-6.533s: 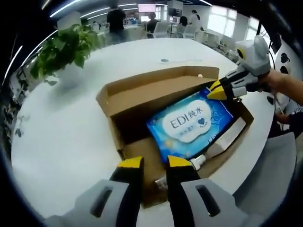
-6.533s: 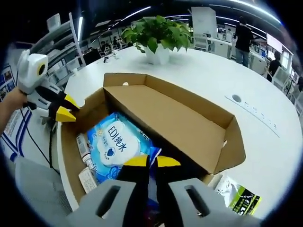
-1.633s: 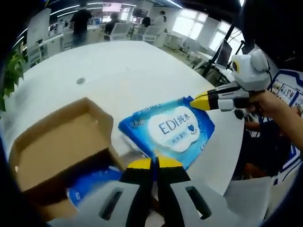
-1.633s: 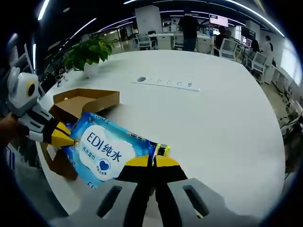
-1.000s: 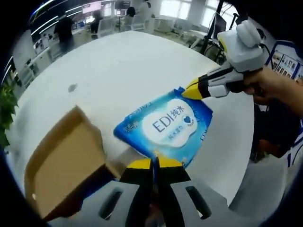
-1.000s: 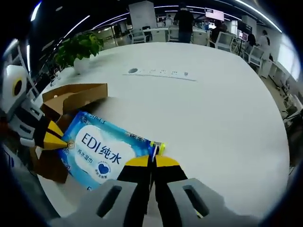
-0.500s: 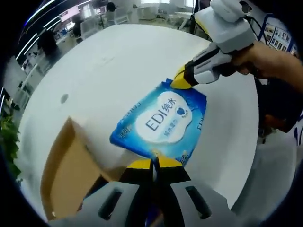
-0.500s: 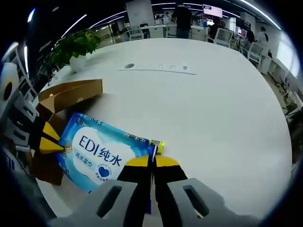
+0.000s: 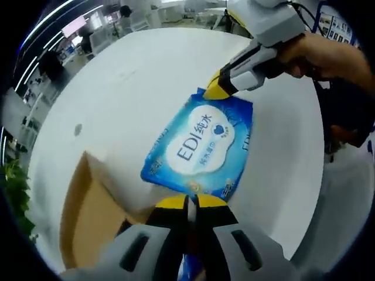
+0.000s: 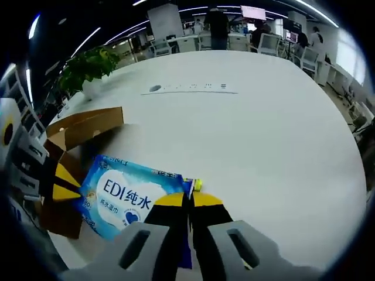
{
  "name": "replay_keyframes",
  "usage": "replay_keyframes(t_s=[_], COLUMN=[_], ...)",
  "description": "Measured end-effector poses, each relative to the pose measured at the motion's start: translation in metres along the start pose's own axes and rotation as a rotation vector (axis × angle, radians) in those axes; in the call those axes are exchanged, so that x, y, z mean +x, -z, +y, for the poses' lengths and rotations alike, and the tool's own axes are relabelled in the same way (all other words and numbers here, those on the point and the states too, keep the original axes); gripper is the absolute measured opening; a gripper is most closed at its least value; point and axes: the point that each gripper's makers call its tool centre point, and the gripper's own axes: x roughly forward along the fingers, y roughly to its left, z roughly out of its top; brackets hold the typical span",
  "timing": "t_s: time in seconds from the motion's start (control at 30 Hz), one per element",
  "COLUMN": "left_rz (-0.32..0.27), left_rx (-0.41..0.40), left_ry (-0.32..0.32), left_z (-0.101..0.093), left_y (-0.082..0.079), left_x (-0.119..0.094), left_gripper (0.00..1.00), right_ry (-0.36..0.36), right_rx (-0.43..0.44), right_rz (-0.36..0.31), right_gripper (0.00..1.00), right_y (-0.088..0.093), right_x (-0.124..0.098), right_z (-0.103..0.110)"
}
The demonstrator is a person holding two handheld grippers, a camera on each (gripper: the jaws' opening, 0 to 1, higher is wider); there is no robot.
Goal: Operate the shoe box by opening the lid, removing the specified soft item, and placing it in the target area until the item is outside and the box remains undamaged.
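A blue wet-wipes pack (image 9: 199,146) with a white "EDI" label hangs over the white table (image 9: 135,76), outside the brown cardboard shoe box (image 9: 82,216). My left gripper (image 9: 188,202) is shut on the pack's near edge. My right gripper (image 9: 214,92), held by a hand, pinches the pack's far corner. In the right gripper view the pack (image 10: 130,196) stretches from my right gripper (image 10: 188,199), shut on its corner, to my left gripper (image 10: 63,184) at the left. The open box (image 10: 82,130) lies just behind the pack, its lid flap raised.
A potted green plant (image 10: 88,63) stands at the table's far left side. A grey socket strip (image 10: 193,88) is set into the table top. Chairs, desks and people (image 10: 218,26) stand far behind. A person's arm (image 9: 328,55) reaches in from the right.
Both grippers have carried the pack a little farther from the box and lower toward the table. The left gripper view has tilted further downward. Both grips are unchanged.
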Motion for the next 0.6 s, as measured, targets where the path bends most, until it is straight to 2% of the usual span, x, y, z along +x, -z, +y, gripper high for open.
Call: replay_keyframes(t_s=[0.13,0.27,0.4,0.5,0.6], left_rz=[-0.037,-0.073,-0.121,-0.202,-0.201], left_rx=[0.012,-0.007,-0.058,-0.126,-0.121], left_ry=[-0.006,0.0,0.021,0.063,0.041], left_z=[0.003,0.004,0.002,-0.001,0.006], left_y=[-0.005,-0.01,-0.014,-0.021,-0.014], left_x=[-0.008,-0.018,-0.028,-0.041,-0.05], left_gripper=[0.01,0.08,0.12,0.15,0.16], right_ry=[0.012,0.017,0.018,0.017,0.017], right_rx=[-0.038,-0.062,-0.075,-0.071,-0.088], right_rz=[-0.005,-0.011,-0.011,-0.021,-0.025], right_gripper=[0.02,0.04,0.05,0.07,0.07], right_y=[0.0,0.0,0.0,-0.001,-0.001], right_x=[-0.001,-0.003,-0.009,-0.017,-0.025], right_z=[0.003,0.001,-0.001,-0.001,-0.001])
